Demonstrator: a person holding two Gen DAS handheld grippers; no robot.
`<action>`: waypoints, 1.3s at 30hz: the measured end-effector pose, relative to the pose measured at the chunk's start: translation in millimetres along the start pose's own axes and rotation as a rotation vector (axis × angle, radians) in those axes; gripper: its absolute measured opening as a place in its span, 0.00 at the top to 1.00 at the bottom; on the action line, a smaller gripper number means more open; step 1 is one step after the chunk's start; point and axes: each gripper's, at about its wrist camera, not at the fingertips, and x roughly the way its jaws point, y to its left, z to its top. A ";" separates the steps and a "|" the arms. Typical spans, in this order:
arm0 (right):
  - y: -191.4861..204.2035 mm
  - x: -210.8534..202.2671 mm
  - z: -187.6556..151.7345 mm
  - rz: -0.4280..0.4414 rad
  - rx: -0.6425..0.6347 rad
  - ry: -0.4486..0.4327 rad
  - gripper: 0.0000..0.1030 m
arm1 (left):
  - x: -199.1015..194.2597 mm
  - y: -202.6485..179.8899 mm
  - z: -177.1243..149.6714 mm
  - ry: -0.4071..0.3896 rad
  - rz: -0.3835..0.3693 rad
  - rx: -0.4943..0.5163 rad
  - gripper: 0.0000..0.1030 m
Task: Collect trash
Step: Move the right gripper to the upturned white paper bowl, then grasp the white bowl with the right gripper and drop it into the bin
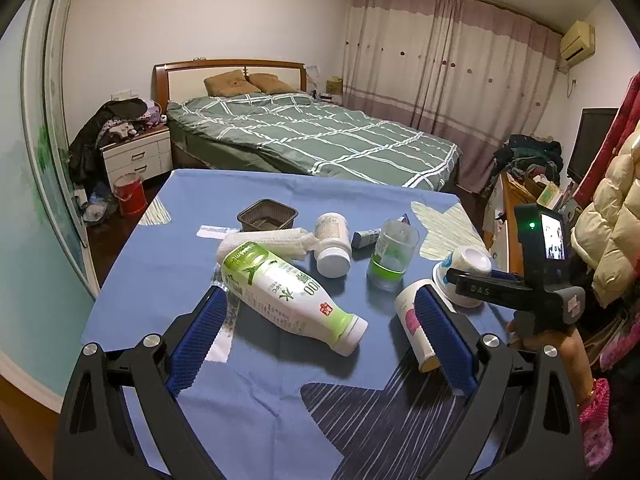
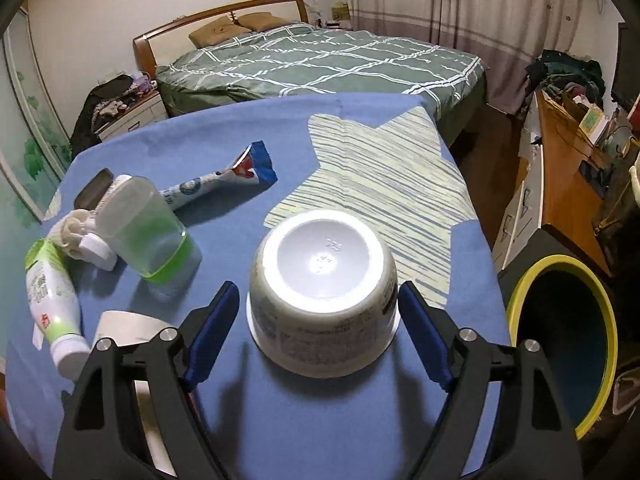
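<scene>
Trash lies on a blue-clothed table point(image 1: 160, 280). A green and white bottle point(image 1: 288, 292) lies on its side between the open fingers of my left gripper point(image 1: 324, 312). A paper cup point(image 1: 412, 328) lies by its right finger. An upturned white bowl point(image 2: 324, 292) sits between the open fingers of my right gripper point(image 2: 318, 304), untouched; the bowl also shows in the left wrist view point(image 1: 464, 268). A clear cup with a green base point(image 1: 390, 252), a white jar point(image 1: 332, 244), a crumpled tissue point(image 1: 272, 240), a brown tray point(image 1: 268, 214) and a squeezed tube point(image 2: 224, 184) lie further back.
A yellow-rimmed bin point(image 2: 560, 356) stands below the table's right edge. A bed point(image 1: 312, 136) lies beyond the table. A wooden desk with clutter point(image 2: 568, 168) is on the right. A red bucket point(image 1: 130, 194) and a nightstand point(image 1: 136, 156) are at the far left.
</scene>
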 end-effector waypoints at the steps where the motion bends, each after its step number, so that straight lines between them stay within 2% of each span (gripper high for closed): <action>1: -1.8 3.0 -0.1 0.002 0.007 0.006 0.25 | 1.4 -0.3 -0.6 0.003 -0.001 0.000 0.09; 9: -11.7 -0.4 -4.2 0.016 0.043 0.001 0.26 | 8.5 -5.9 -4.7 0.024 -0.009 0.010 0.09; 15: -27.5 -28.9 -10.3 0.023 0.075 -0.039 0.26 | 14.0 -11.7 -5.9 0.034 -0.013 0.021 0.09; 19: -46.4 -46.3 -17.5 -0.007 0.103 -0.068 0.26 | 17.7 -19.6 -8.8 0.046 -0.028 0.036 0.09; 27: -121.9 -72.6 -43.2 -0.126 0.262 -0.107 0.25 | 25.2 -47.3 -14.5 0.074 -0.059 0.086 0.09; 33: -180.2 -72.5 -62.5 -0.210 0.377 -0.088 0.25 | 39.5 -72.2 -23.8 0.118 -0.093 0.132 0.09; 39: -213.7 -62.4 -75.7 -0.264 0.429 -0.054 0.25 | 58.2 -96.7 -34.3 0.171 -0.118 0.170 0.09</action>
